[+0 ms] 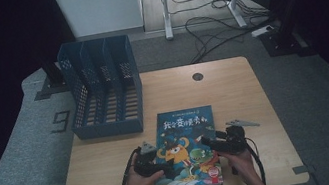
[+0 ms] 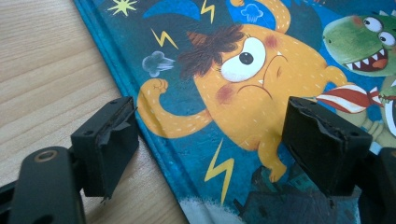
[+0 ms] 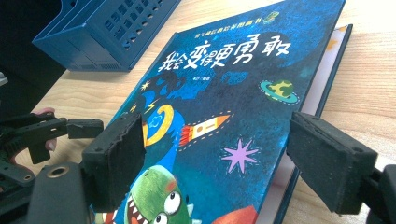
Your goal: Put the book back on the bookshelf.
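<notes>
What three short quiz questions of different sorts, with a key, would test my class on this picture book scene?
1. True or false: the book lies flat on the table.
2. Which gripper is at the book's spine edge: left gripper or right gripper?
3. What stands beyond the book? A) file rack B) lamp C) kettle

Key: 1 true; 2 left gripper; 3 A.

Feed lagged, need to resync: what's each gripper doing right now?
Left gripper: open, jaws straddling the picture book's left edge, nothing held.
Right gripper: open over the book's right side, nothing held.
</notes>
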The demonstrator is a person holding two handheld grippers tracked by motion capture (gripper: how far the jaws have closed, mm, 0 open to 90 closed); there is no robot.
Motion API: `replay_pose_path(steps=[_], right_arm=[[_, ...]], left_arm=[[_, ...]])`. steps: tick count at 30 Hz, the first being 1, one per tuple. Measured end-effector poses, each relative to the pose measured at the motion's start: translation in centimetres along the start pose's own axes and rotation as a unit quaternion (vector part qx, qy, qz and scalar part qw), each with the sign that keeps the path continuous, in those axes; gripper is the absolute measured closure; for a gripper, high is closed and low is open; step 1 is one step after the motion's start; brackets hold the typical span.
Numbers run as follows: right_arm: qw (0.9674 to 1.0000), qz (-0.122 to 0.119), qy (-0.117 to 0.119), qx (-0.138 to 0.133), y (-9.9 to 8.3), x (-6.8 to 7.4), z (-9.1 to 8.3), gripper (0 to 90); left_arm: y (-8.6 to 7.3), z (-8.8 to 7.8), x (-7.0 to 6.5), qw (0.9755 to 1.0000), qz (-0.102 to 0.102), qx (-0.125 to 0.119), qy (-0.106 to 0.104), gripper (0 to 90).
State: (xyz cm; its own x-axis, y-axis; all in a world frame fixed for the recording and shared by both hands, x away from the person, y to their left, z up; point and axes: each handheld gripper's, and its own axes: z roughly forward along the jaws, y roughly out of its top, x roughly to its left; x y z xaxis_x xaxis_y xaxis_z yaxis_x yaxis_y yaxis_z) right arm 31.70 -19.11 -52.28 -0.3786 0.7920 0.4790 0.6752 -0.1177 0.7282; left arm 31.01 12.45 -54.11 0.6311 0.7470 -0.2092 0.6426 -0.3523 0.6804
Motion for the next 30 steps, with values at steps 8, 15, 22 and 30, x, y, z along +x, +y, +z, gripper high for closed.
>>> replay_pose_path(steps=[8, 15, 22, 30], right_arm=[[0.9999, -0.001, 0.010, -0.011, 0.14, 0.09, -0.33, 19.7], [0.9994, 0.010, 0.028, -0.017, 0.33, -0.02, -0.67, 20.7], [0.9990, 0.022, 0.035, -0.017, 0.36, -0.22, -0.76, 22.1], [0.9991, 0.026, 0.032, -0.013, 0.26, -0.39, -0.63, 22.4]], left_arm=[[0.06, -0.21, -0.12, 0.9999, 0.016, -0.005, 0.000, 19.0], [0.08, -0.32, 0.20, 0.9999, 0.014, -0.002, -0.010, 18.7], [0.02, -0.24, 0.53, 0.9998, 0.004, -0.001, -0.019, 17.6], [-0.01, -0.21, 0.57, 0.9998, 0.002, 0.002, -0.021, 16.9]])
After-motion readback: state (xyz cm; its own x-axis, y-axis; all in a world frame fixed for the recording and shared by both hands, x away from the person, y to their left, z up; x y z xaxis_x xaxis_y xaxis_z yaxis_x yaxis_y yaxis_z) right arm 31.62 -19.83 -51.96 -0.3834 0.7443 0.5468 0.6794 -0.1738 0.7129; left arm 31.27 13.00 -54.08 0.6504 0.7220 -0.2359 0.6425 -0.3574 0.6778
